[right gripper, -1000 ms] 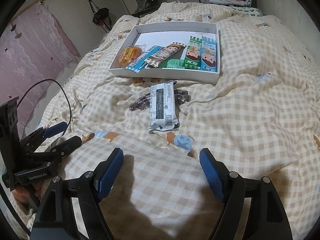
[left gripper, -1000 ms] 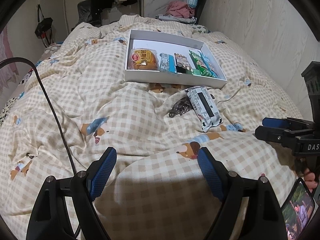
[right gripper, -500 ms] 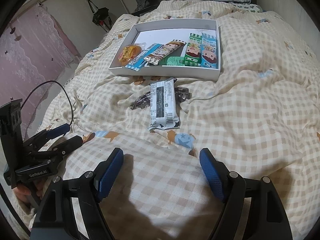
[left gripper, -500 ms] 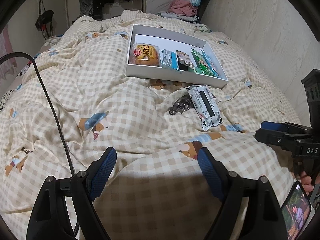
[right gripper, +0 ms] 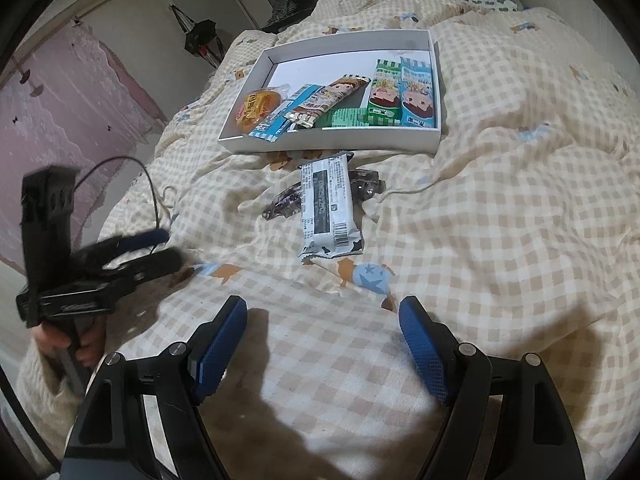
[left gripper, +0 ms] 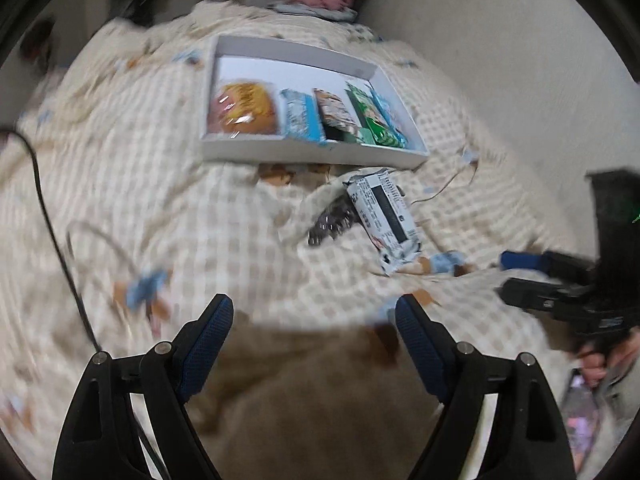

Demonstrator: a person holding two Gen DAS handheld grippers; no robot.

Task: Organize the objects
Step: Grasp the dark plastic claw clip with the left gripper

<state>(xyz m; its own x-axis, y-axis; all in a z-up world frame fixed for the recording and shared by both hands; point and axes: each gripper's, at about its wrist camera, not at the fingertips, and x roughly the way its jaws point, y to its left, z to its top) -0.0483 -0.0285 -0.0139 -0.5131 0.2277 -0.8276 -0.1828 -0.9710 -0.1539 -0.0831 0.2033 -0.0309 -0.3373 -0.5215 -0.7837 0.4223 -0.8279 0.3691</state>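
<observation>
- The white-and-black foil snack wrapper (right gripper: pixel 330 208) lies on the cream checked quilt (right gripper: pixel 500 208), just outside the near wall of the shallow white cardboard box (right gripper: pixel 332 142) and not yet in it.
- A dark clear-plastic hair claw (right gripper: pixel 362 184) lies partly under that wrapper, crossing it, with 1 end showing on each side.
- The box already holds about 5 packets along its near wall, among them the round orange bun packet (right gripper: pixel 258 110) at its left end.
- The wrapper's long axis runs roughly from the box toward the camera in the right wrist view, so jaws spread sideways would span its narrow width.
- The right gripper (right gripper: pixel 322 334) hangs with jaws wide apart and nothing between them; the wrapper lies straight ahead of it.
- The left gripper (left gripper: pixel 314 334) is likewise spread and empty; from it the wrapper (left gripper: pixel 382 216) sits ahead and off to the right.
- My judgement: the right gripper is better lined up for the next pick.
</observation>
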